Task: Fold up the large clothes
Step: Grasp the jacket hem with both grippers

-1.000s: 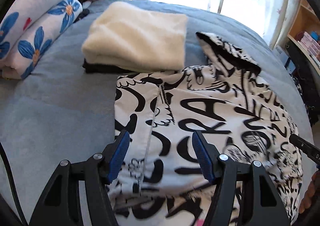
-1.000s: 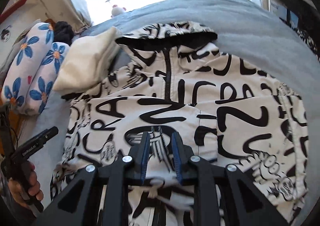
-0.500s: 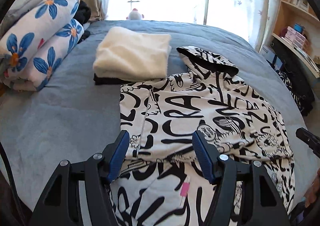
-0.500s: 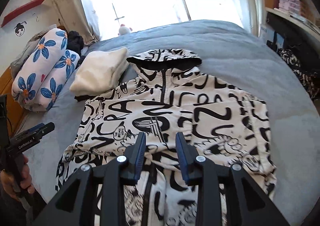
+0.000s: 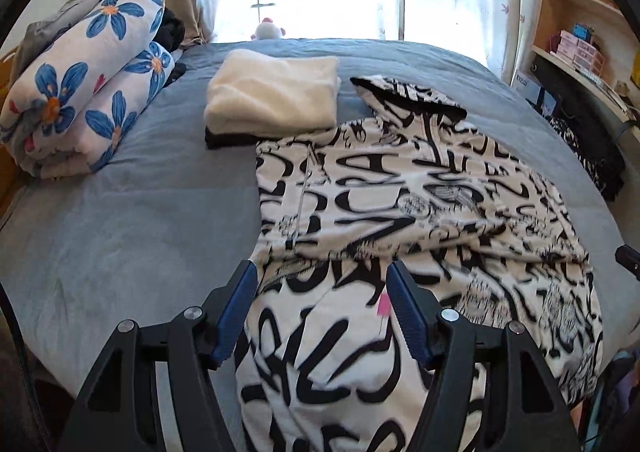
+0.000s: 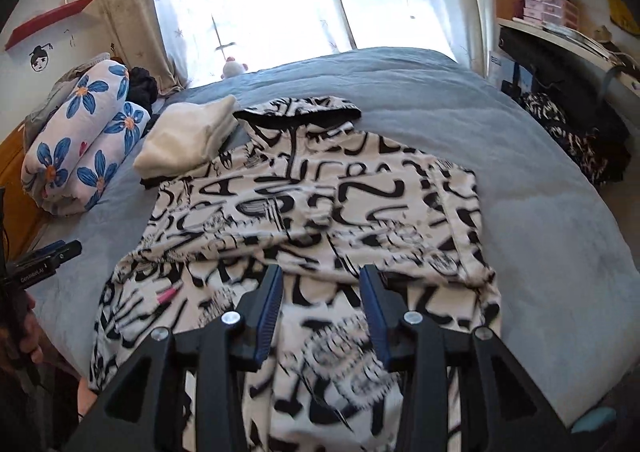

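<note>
Your left gripper (image 5: 320, 308) holds its blue-padded jaws apart and empty; your right gripper (image 6: 322, 300) has just been opening, with nothing between its jaws. Below them the black-and-white lettered hoodie (image 6: 320, 195) lies flat on the grey bedspread (image 5: 132, 211), sleeves folded in, hood farthest. Beyond sit a fluffy cream folded garment (image 5: 276, 91) and a flowered rolled quilt (image 5: 88, 87).

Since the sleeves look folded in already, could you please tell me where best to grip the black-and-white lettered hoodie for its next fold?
Probably the bottom hem of the black-and-white lettered hoodie, from the near bed edge. The hood points toward the window, and the hem end lies nearest both open grippers, left and right, whose jaws were just opening with nothing held. One corner each.
</note>
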Demonstrator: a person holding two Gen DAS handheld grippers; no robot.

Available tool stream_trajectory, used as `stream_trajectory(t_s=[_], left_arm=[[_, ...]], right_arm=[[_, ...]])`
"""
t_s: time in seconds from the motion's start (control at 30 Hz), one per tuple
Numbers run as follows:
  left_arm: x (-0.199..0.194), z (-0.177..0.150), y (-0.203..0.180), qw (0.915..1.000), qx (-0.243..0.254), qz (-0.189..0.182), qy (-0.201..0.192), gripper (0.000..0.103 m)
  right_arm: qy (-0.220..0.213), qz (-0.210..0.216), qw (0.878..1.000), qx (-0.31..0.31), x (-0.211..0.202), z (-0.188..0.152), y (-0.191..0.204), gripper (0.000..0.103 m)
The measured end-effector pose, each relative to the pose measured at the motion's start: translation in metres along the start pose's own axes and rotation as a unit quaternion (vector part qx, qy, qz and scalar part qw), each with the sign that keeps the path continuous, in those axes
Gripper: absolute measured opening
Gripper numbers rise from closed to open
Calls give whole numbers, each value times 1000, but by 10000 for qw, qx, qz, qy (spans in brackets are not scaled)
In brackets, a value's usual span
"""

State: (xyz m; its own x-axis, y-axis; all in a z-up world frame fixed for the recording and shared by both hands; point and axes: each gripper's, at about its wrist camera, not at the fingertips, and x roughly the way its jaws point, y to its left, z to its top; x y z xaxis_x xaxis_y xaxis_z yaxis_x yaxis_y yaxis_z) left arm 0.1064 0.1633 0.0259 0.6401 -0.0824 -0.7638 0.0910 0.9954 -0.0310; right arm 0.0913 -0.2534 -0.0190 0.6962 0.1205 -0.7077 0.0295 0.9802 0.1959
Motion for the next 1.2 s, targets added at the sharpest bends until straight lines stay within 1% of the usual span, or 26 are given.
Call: stream_trajectory(t_s=[0.27,0.43,0.7,0.8,1.0,1.07,1.2], left_arm=[[-1,-48,12,9996,3,73,290,66],[3,-72,24,9987,-63,130,495,66],[15,-97,48,9962,-282,92,816,66],[23,-109,55,9945,-309,-28,1004,66],[41,-140,65,9868,-446,-551,1453,66],[44,-148,70,9844,-581,-780,1465,66],[47,-153,76,9816,-779,-1006,1426,67]], right_arm=[[201,-65,9995,237,-5,-40,-27,40],[365,-84,9990,247,-7,-63,-37,40],[631,-118,9970,431,-4,-90,-55,40],[792,-145,9952,548,0,-101,-65,40],[1126,-181,9898,859,4,-127,-91,40],[1155,-142,9885,963,3,-134,-98,40],[1192,-55,9866,1112,-2,-145,-108,40]])
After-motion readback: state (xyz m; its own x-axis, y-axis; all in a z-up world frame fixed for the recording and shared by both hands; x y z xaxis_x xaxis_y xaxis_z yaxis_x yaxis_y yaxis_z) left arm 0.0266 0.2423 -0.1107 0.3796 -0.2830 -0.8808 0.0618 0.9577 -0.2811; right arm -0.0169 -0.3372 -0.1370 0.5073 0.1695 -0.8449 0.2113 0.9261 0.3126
